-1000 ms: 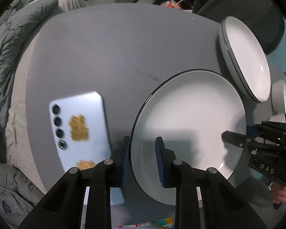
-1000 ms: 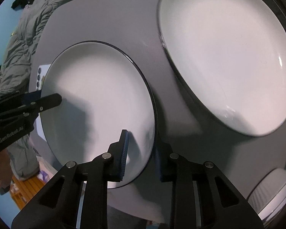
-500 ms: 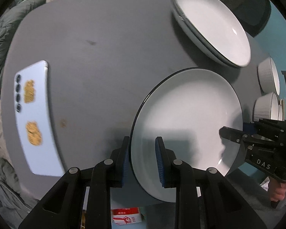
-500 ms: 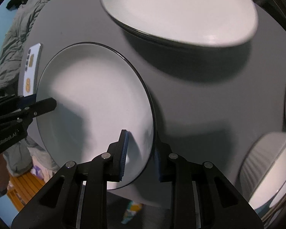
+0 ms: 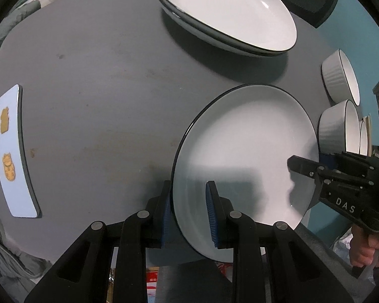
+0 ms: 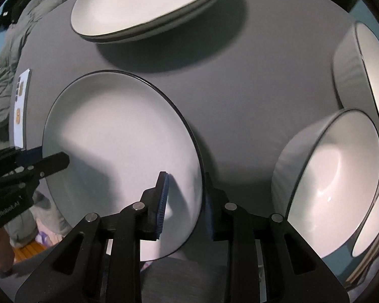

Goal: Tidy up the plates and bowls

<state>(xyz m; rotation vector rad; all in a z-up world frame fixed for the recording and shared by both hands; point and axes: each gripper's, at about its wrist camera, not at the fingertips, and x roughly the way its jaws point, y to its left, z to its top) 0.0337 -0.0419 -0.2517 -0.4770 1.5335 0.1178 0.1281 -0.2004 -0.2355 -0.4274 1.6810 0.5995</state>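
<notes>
Your jaws clamp opposite rims of one plate (image 5: pixel 242 151), left gripper (image 5: pixel 189 212) and right gripper (image 6: pixel 183 202) carrying it; stack (image 5: pixel 224 15) awaits, bowls (image 6: pixel 328 184) unsorted.

We note our grippers (image 5: pixel 188 209) are black plastic, with silver screws, blue ribbed pads (image 5: pixel 211 212) and white "DAS" lettering.

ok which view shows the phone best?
Left wrist: the phone lies whole on the table, lenses and gold stickers clear. Right wrist shows only a thin, distorted strip at the far left edge.
</notes>
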